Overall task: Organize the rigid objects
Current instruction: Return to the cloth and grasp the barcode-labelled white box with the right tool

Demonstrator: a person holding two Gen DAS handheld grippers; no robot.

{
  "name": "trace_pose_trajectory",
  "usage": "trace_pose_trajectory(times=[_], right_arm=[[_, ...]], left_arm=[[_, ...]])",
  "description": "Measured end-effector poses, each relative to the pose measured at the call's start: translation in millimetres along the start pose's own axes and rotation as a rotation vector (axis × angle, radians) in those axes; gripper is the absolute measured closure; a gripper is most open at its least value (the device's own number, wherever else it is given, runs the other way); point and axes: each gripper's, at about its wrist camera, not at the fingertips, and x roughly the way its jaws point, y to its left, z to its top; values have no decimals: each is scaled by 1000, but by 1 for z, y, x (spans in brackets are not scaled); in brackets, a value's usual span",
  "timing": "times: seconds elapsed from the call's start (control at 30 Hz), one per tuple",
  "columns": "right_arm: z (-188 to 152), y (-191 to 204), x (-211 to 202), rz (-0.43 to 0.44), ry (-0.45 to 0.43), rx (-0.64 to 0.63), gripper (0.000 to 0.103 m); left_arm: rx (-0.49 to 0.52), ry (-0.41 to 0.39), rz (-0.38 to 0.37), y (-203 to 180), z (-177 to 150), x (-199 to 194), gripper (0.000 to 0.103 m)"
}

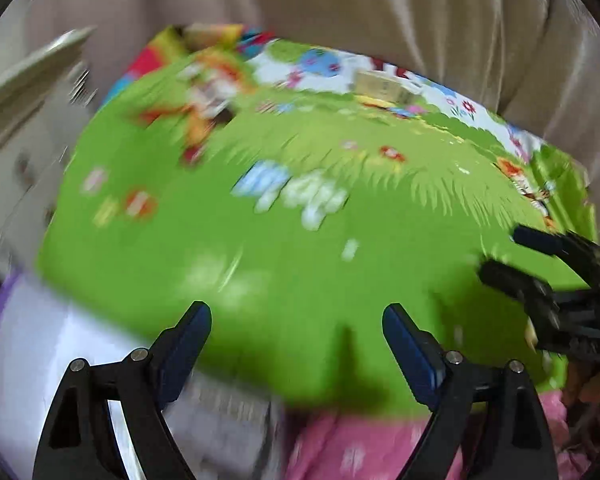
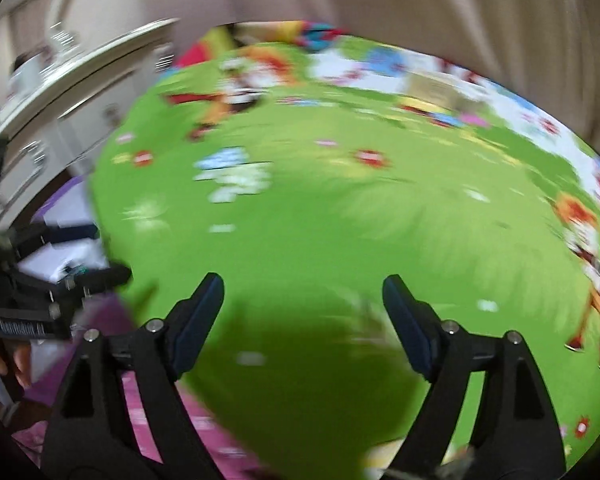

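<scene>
Small pale pieces (image 1: 296, 196) | blurred, lying mid green play mat (image 1: 340, 280) | cardboard box (image 1: 384, 88) at mat's far edge, before the beige curtain (image 1: 380, 8) | left tongs (image 1: 296, 340) wide, empty, above mat's near edge | right tongs (image 2: 302, 308) wide, empty, over mat

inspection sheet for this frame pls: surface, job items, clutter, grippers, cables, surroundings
surface: green cartoon mat, motion-blurred.
job's things: small tan box at the mat's far edge; pale blue and white pieces mid-mat, too blurred to identify.
clutter: pink cloth at the near edge.
grippers: left gripper open, empty; right gripper open, empty.
cables: nothing seen.
surroundings: beige curtain behind; white drawers to the left.
</scene>
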Motion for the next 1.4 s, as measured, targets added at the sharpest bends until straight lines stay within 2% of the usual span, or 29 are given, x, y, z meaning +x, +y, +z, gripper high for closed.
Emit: trace_pose_trajectory(times=[0.2, 0.33, 0.47, 0.5, 0.57, 0.9, 1.03, 1.13, 1.27, 1.4], right_arm=[[4, -82, 16, -145, 25, 109, 17], [25, -130, 36, -209, 35, 162, 17], [52, -168, 65, -209, 38, 238, 17], [58, -175, 72, -215, 41, 244, 17], [71, -191, 91, -210, 50, 273, 17], [133, -246, 148, -235, -4, 469, 10], [153, -264, 156, -213, -114, 611, 10], [174, -274, 167, -226, -145, 679, 10], [206, -287, 175, -183, -195, 822, 10], [240, -285, 182, -215, -205, 838, 10]], left_arm=[[166, -17, 49, -56, 82, 87, 14], [240, -39, 82, -74, 123, 135, 14], [199, -18, 33, -69, 155, 163, 9], [182, -7, 24, -68, 161, 171, 3], [128, 38, -46, -59, 172, 185, 0], [82, 28, -14, -53, 175, 188, 0], [70, 28, -1, -51, 176, 189, 0], [70, 28, 1, -52, 176, 189, 0], [71, 28, 1, -52, 176, 189, 0], [71, 28, 1, -52, 176, 190, 0]])
